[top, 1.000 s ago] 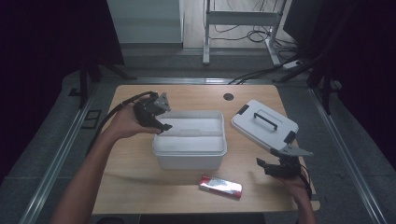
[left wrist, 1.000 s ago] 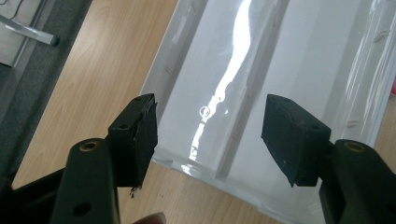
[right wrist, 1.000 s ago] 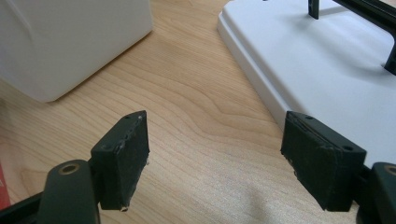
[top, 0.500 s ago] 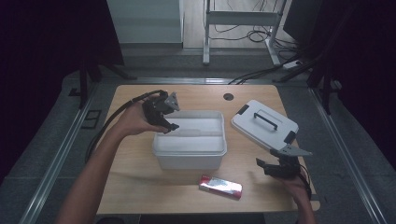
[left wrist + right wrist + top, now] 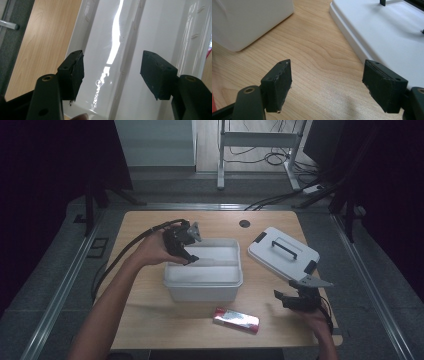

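High view: left gripper [image 5: 189, 251] sits just left of frame centre, over the upper-left corner of the white bin [image 5: 204, 287], jaws apart with nothing between them. Left gripper view confirms it: both pads [image 5: 75, 72] are spread wide over the bin's glossy white interior [image 5: 130, 50], with a strip of wooden table [image 5: 42, 37] at the left edge. Right gripper [image 5: 295, 295] is at lower right of the high view, low over the table [image 5: 150, 310], jaws also spread and empty. Right gripper view puts bare wood between its pads, the white lid [image 5: 387, 32] at upper right (black handle on top, seen in the high view) and the bin wall at upper left. A red packet [image 5: 236, 319] lies on the table below the bin, well apart from both grippers.
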Action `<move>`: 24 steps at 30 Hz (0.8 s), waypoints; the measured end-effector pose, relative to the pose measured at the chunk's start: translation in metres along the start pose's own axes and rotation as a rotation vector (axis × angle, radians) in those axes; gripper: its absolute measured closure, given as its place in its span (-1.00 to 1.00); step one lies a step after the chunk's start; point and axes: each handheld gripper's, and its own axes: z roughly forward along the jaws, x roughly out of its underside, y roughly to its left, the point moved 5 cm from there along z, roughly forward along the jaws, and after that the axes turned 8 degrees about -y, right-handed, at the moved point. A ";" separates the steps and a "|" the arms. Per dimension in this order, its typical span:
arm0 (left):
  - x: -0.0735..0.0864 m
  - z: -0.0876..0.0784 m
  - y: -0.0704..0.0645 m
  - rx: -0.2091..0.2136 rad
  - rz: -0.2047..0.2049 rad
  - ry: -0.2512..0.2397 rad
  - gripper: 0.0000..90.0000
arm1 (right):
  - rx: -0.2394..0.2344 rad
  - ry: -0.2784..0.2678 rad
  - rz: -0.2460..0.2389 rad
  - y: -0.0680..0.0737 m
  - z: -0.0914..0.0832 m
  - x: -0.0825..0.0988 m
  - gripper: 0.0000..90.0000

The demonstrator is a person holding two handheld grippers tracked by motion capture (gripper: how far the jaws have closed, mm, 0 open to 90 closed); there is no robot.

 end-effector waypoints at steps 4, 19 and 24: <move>-0.006 0.004 -0.003 0.006 0.019 0.013 -0.21 | -0.004 0.001 -0.001 0.000 0.000 0.000 -0.49; -0.015 0.020 -0.009 0.039 0.051 0.042 -0.20 | -0.010 0.003 -0.002 0.000 0.000 0.001 -0.50; -0.015 0.028 -0.009 0.046 0.065 0.055 -0.18 | -0.010 0.005 -0.002 0.000 0.001 0.002 -0.50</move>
